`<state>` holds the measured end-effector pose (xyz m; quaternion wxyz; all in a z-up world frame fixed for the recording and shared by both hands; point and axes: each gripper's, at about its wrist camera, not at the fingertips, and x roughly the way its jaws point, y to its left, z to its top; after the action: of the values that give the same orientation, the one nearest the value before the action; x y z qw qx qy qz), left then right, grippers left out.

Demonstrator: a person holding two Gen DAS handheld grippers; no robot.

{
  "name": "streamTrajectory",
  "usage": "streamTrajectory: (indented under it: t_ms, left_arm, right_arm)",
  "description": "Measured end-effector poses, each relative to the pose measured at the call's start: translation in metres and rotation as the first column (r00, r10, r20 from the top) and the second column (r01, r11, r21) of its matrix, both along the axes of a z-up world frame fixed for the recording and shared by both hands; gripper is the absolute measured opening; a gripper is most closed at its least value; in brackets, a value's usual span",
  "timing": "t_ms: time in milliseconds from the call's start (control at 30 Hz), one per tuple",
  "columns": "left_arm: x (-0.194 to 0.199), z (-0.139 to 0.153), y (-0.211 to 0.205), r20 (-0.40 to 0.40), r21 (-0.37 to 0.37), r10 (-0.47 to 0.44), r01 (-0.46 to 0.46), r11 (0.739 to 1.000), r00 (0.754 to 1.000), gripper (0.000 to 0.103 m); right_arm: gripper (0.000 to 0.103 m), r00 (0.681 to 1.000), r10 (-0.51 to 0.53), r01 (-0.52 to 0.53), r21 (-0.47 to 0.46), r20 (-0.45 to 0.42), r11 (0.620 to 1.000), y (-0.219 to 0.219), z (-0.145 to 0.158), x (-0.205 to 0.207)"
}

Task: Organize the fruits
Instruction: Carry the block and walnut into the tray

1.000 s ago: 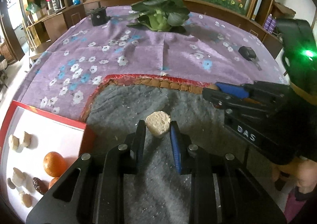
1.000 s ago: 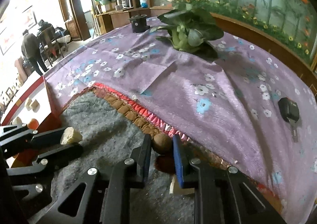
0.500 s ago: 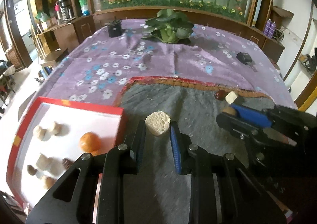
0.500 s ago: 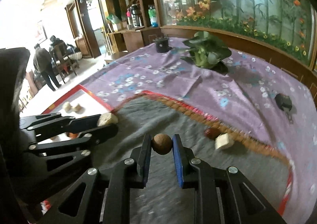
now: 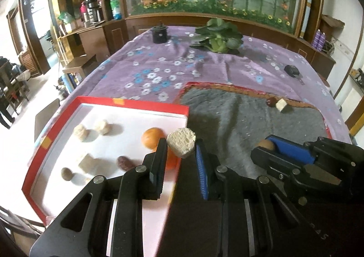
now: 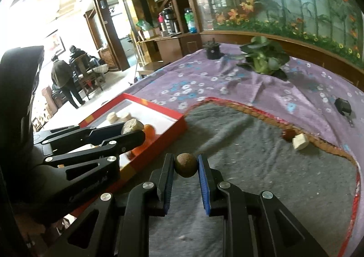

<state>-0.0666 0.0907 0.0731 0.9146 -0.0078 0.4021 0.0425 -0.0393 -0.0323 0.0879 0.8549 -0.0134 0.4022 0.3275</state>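
Observation:
My left gripper (image 5: pixel 180 150) is shut on a pale round fruit slice (image 5: pixel 181 142) and holds it above the right edge of the red-rimmed white tray (image 5: pixel 129 106). The tray holds an orange (image 5: pixel 151 137), a dark date (image 5: pixel 124 162), a brown round fruit (image 5: pixel 66 174) and several pale pieces. My right gripper (image 6: pixel 185 166) is shut on a small brown round fruit (image 6: pixel 185 164) above the grey mat (image 6: pixel 261 166), just right of the tray (image 6: pixel 173 115). A dark red fruit (image 6: pixel 287 134) and a pale cube (image 6: pixel 300 141) lie at the mat's far edge.
A purple flowered cloth (image 5: pixel 182 68) covers the table. A leafy green vegetable (image 5: pixel 217 37), a black pot (image 5: pixel 160 34) and a black key fob (image 5: pixel 292 71) lie further back. People stand in the room to the left (image 6: pixel 63 79).
Both grippers have risen and moved left with their fruits. The left one now hangs over the tray's edge, and the right one has come up beside the tray.

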Motion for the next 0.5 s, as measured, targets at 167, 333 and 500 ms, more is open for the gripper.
streamTrajectory:
  t_ms: [167, 333, 500]
  left_arm:
    - [-0.011, 0.0, 0.021, 0.004, -0.006, 0.04, -0.04, 0.999, 0.999, 0.024]
    - [-0.017, 0.0, 0.047, 0.01, -0.014, 0.089, -0.089, 0.996, 0.996, 0.024]
    - [-0.028, 0.0, 0.075, 0.007, -0.023, 0.136, -0.135, 0.991, 0.991, 0.024]
  right_arm:
    - [0.02, 0.999, 0.041, -0.041, -0.006, 0.015, 0.999, 0.02, 0.006, -0.011]
    - [0.02, 0.996, 0.086, -0.086, -0.015, 0.021, 0.996, 0.042, 0.009, -0.018]
    - [0.02, 0.991, 0.134, -0.133, -0.015, 0.013, 0.991, 0.063, 0.01, -0.02]
